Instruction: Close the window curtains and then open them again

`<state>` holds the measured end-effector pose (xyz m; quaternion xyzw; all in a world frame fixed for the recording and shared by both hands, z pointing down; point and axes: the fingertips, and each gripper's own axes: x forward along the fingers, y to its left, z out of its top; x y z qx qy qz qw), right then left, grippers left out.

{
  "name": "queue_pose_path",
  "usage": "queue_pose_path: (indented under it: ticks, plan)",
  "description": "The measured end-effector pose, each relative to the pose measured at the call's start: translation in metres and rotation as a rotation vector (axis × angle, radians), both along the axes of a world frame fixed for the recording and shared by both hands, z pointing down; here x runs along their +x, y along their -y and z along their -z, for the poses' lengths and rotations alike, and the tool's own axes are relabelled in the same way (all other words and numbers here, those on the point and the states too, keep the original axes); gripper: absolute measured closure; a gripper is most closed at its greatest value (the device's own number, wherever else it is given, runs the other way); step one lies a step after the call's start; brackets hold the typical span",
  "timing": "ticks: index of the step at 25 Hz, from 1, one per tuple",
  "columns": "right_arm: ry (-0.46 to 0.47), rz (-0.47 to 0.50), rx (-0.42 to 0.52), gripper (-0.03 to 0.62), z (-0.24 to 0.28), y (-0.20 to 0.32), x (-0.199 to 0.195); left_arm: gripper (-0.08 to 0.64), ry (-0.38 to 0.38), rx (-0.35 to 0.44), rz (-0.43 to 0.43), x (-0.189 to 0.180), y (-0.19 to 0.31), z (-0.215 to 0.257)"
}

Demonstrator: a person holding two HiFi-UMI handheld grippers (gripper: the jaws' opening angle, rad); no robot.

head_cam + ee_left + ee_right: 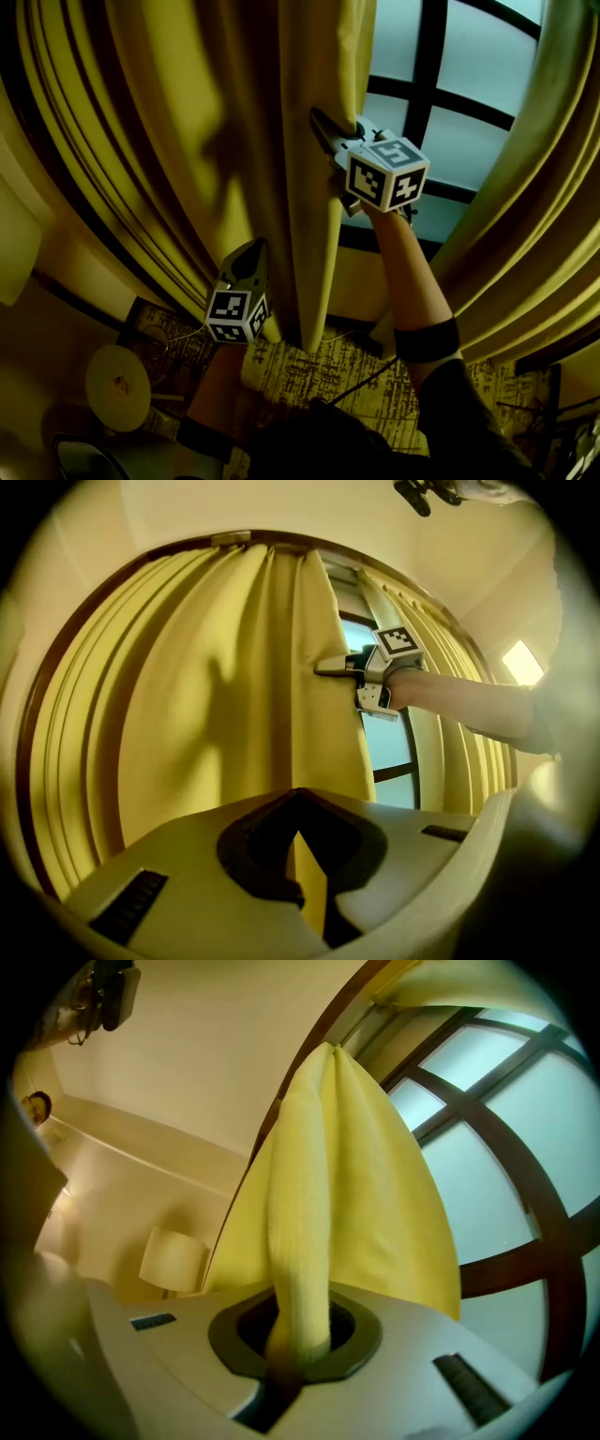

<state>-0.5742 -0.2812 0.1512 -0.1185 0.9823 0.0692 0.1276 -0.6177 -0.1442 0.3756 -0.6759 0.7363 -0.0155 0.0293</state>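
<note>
A yellow left curtain (187, 141) hangs in deep folds, and its free edge covers part of the dark-framed window (469, 75). My right gripper (321, 124) is up at that edge, shut on a bunched fold of the curtain (319, 1194) that runs down between its jaws (298, 1335). Lower and to the left, my left gripper (255, 249) points level into the same curtain. A thin strip of yellow cloth (309, 883) shows between its closed jaws (298, 806). In the left gripper view the right gripper (326, 667) shows at the curtain's edge. The right curtain (534, 216) hangs gathered at the window's right side.
A round lamp shade (117, 384) stands low at the left, by the wall; the lamp (173, 1260) also shows in the right gripper view. A patterned rug (309, 366) with a thin cable lies below the curtain. Window panes (506, 1147) are bare between the two curtains.
</note>
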Motion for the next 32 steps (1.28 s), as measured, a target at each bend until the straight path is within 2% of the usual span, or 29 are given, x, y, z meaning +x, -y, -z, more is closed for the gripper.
queue_pose_path:
  ticks: [5,8,13,21,26,32]
  plan:
    - [-0.015,0.119,-0.002,0.571,0.007,-0.014,-0.036,0.560,-0.024,-0.004,0.058,-0.020,-0.007,0.000]
    - [-0.028,0.158,-0.012,0.571,0.006,-0.022,-0.059,0.560,-0.029,-0.005,0.079,-0.036,-0.014,0.000]
    - [-0.027,0.192,0.018,0.571,0.015,-0.048,-0.103,0.560,-0.043,0.013,0.086,-0.073,-0.028,0.003]
    - [-0.112,0.203,0.096,0.571,0.015,-0.083,-0.186,0.560,-0.060,0.011,0.075,-0.132,-0.046,0.009]
    - [-0.151,0.251,0.123,0.571,0.013,-0.110,-0.243,0.560,-0.081,0.030,0.115,-0.178,-0.062,0.010]
    - [-0.163,0.260,0.158,0.569,0.022,-0.133,-0.305,0.560,-0.098,0.034,0.162,-0.232,-0.083,0.005]
